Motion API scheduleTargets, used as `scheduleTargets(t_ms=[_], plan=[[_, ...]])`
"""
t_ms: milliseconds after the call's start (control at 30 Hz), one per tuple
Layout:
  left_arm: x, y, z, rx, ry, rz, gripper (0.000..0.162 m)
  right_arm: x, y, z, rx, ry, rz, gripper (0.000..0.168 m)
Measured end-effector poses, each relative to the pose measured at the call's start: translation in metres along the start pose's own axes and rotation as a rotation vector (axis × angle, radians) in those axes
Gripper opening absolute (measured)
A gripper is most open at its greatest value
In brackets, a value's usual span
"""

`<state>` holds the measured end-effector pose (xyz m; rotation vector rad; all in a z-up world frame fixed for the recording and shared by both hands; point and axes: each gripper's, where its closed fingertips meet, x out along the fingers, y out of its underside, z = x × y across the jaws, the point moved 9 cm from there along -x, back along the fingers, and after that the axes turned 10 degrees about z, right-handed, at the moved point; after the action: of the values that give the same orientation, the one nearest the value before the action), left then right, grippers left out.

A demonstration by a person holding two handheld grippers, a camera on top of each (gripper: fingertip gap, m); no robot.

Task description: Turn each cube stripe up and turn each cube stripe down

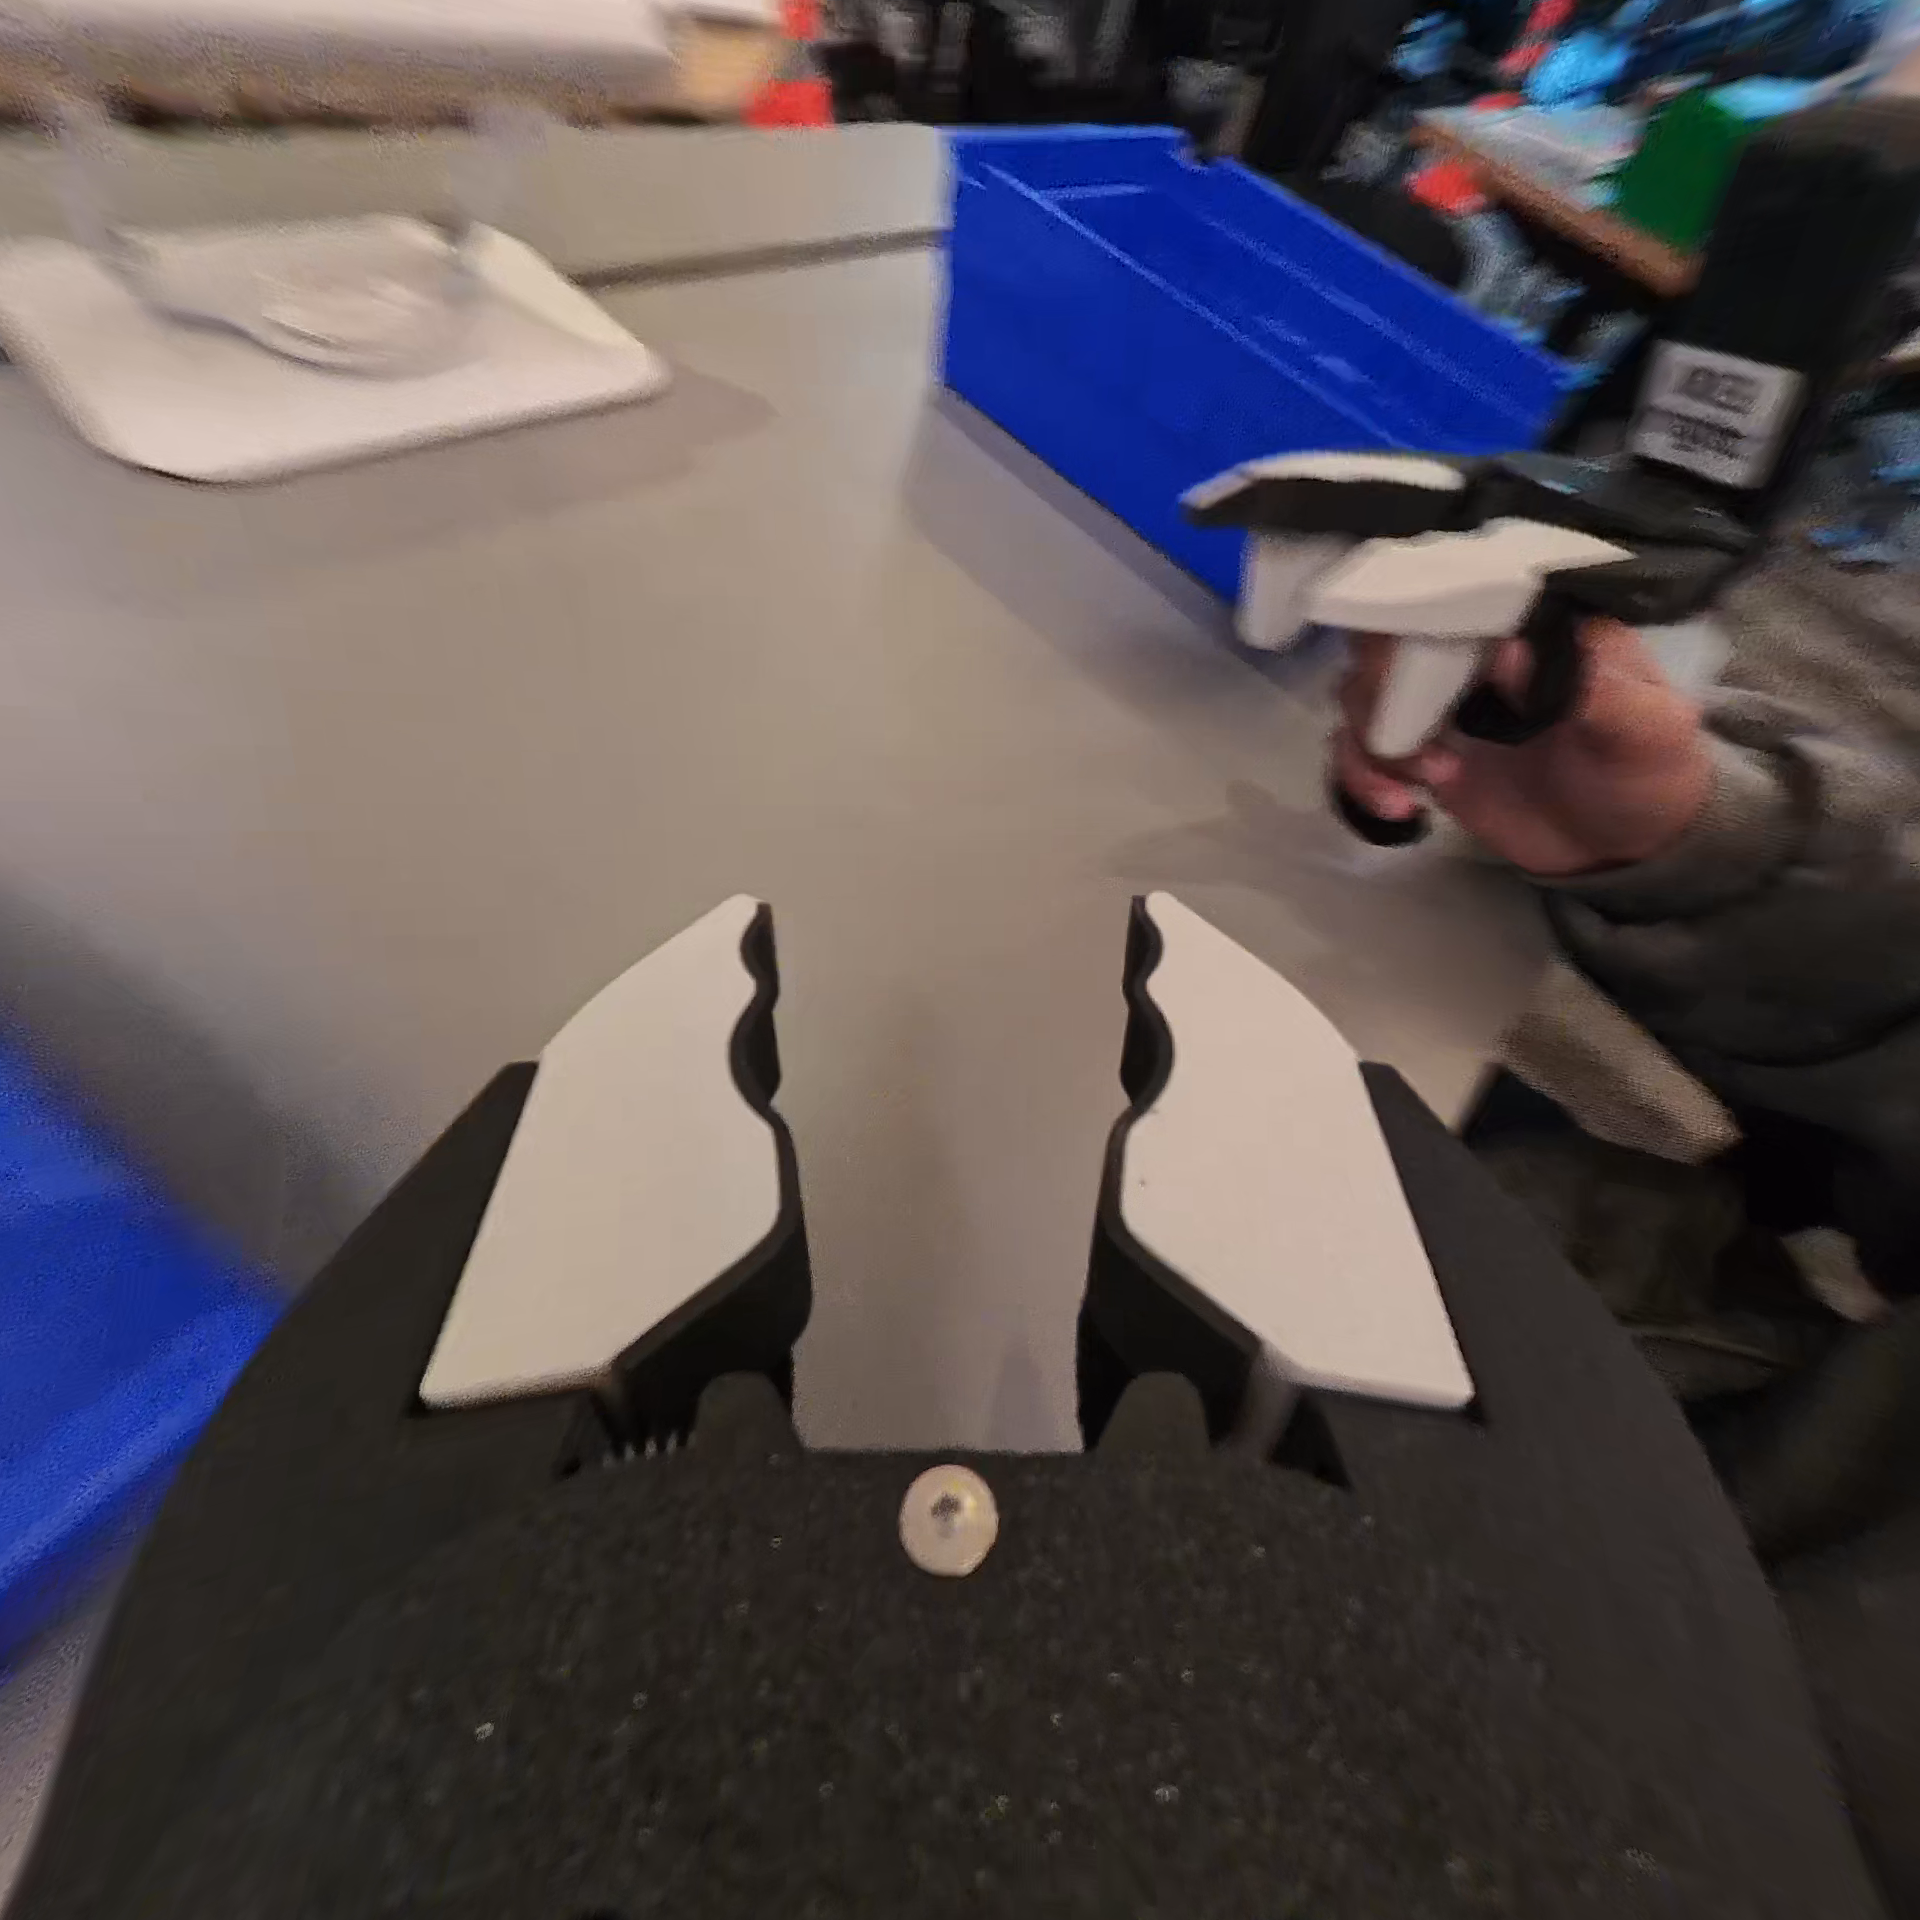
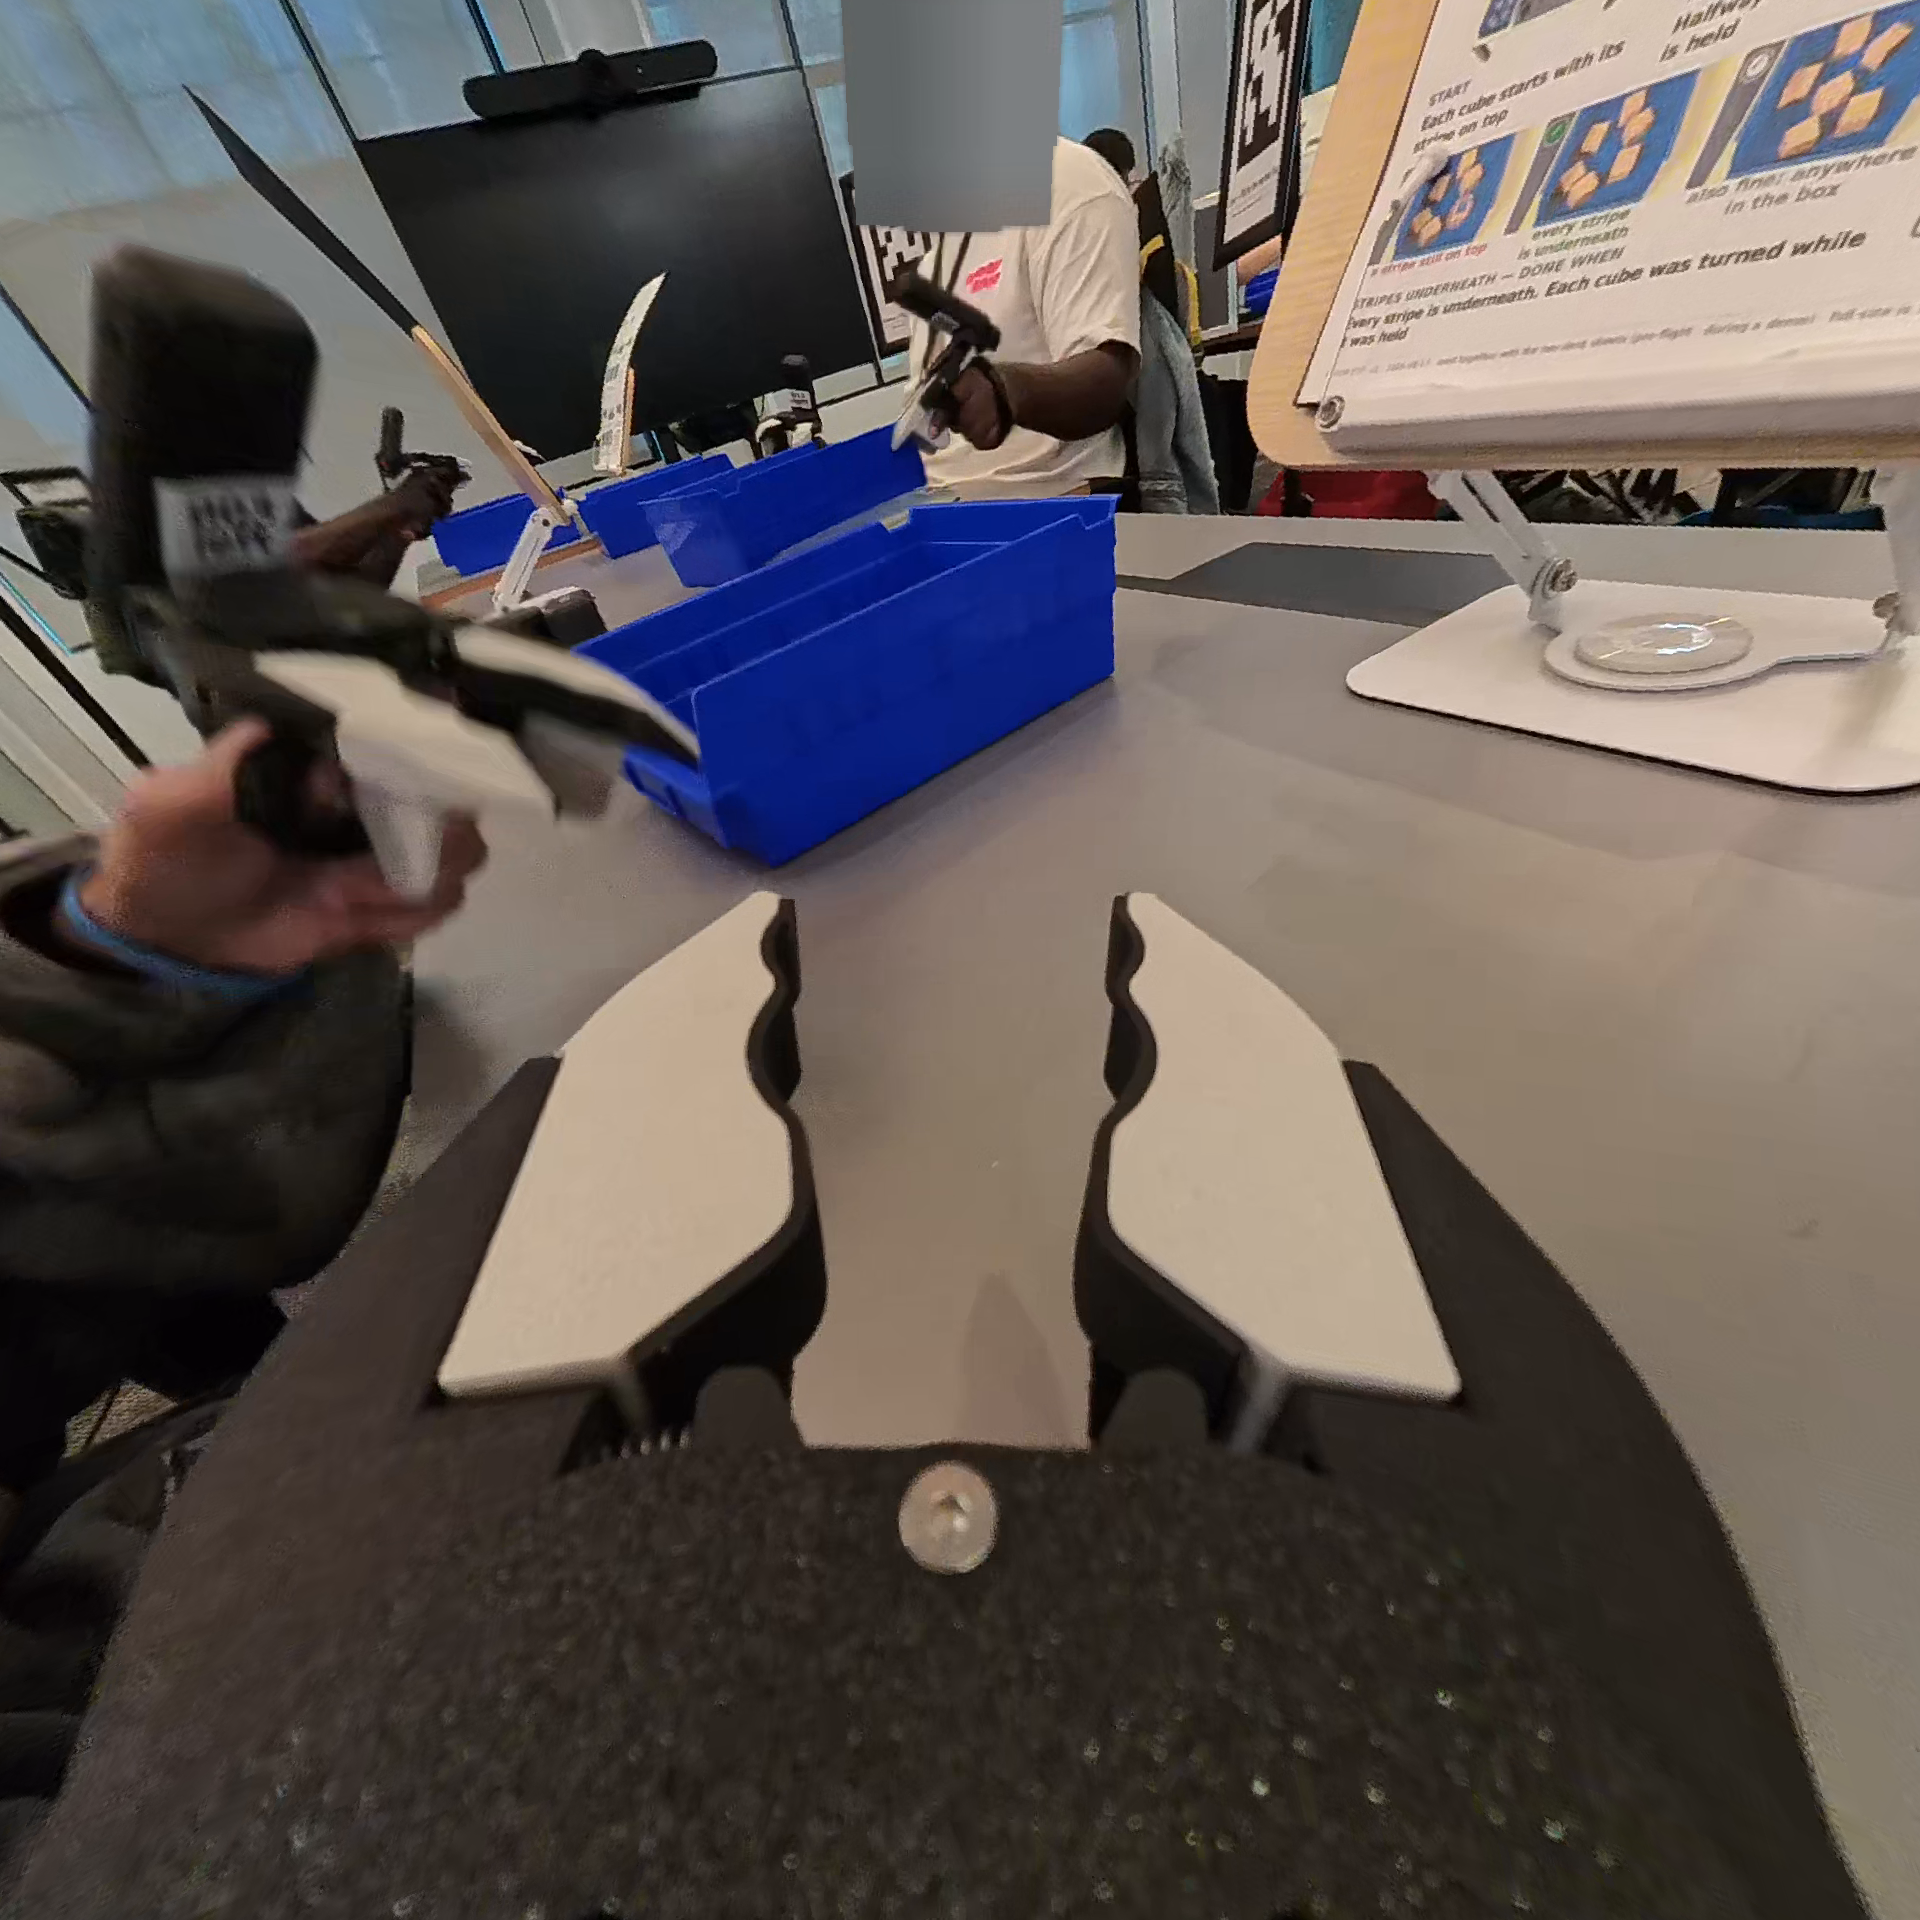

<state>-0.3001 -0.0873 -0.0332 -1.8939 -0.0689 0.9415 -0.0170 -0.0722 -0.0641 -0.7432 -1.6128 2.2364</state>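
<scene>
Neither gripper is on a cube yet, so I read this as the approach step, before any turning. Left gripper (image 1: 951, 997): jaws parted, nothing between them, only bare grey table (image 1: 623, 644) showing through the gap. Right gripper (image 2: 951, 997): same, jaws apart and empty, hovering over the table. No cube is visible in either view, so stripe state is unknown. They should be inside the blue bin (image 2: 883, 665), but from this low angle its near wall hides the floor and only the inner dividers show. In the right wrist view the bin sits at about 12 o'clock from the right gripper, well apart, with the left gripper at 10 o'clock just beside the bin's near corner. In the left wrist view, which is motion-blurred, the bin is at about 1 o'clock and the right gripper at 2 o'clock, held in a hand (image 1: 1558, 769). A white stand base (image 2: 1662, 675) carrying an instruction sheet (image 2: 1621, 208) sits at 2 o'clock in the right wrist view. Another person works at other bins at the far end, not relevant. Next move as I judge it: raise and tip one gripper over the bin rim to get the cubes in sight, pick one cube, then line the jaws on two opposite side faces. The risk is clipping the bin wall on the way in.
</scene>
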Motion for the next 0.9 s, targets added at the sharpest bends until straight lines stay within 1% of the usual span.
scheduleTargets(t_ms=[67,100,133,167,200,300,400,467,500,600,667,733,767,800,900], plan=[[-0.037,-0.021,0.03,-0.027,-0.202,0.004,0.063,0.002,0.001,0.001,-0.009,-0.014,0.011,0.056],[-0.053,-0.029,0.051,-0.084,-0.304,0.053,0.063,0.003,0.002,0.002,-0.011,-0.022,0.02,0.056],[-0.065,-0.034,0.074,-0.147,-0.398,0.137,0.066,0.004,0.003,0.003,-0.015,-0.029,0.026,0.056],[-0.072,-0.037,0.097,-0.212,-0.471,0.224,0.07,0.005,0.003,0.005,-0.02,-0.036,0.03,0.056],[-0.073,-0.039,0.119,-0.286,-0.5,0.288,0.069,0.006,0.003,0.006,-0.025,-0.04,0.033,0.055],[-0.053,-0.046,0.172,-0.488,-0.472,0.38,0.064,0.008,0.001,0.011,-0.034,-0.06,0.032,0.055],[-0.022,-0.042,0.209,-0.584,-0.525,0.528,0.065,0.01,0.002,0.014,-0.038,-0.073,0.043,0.055],[-0.004,-0.038,0.223,-0.629,-0.531,0.59,0.066,0.009,0.002,0.014,-0.051,-0.072,0.05,0.055],[0.002,-0.036,0.228,-0.66,-0.521,0.607,0.066,0.008,0.002,0.014,-0.058,-0.067,0.052,0.055],[0.017,-0.035,0.233,-0.724,-0.468,0.594,0.066,0.005,0.002,0.013,-0.062,-0.058,0.053,0.055],[0.022,-0.032,0.235,-0.727,-0.488,0.639,0.066,0.004,0.003,0.011,-0.054,-0.057,0.057,0.055],[0.026,-0.027,0.24,-0.732,-0.523,0.684,0.06,0.005,0.004,0.01,-0.044,-0.061,0.068,0.055],[0.027,-0.025,0.243,-0.74,-0.523,0.692,0.054,0.005,0.005,0.01,-0.041,-0.061,0.074,0.055],[0.026,-0.024,0.244,-0.764,-0.497,0.667,0.046,0.006,0.005,0.01,-0.041,-0.06,0.079,0.055],[0.015,-0.02,0.247,-0.754,-0.529,0.696,0.045,0.005,0.005,0.01,-0.052,-0.051,0.088,0.054]])
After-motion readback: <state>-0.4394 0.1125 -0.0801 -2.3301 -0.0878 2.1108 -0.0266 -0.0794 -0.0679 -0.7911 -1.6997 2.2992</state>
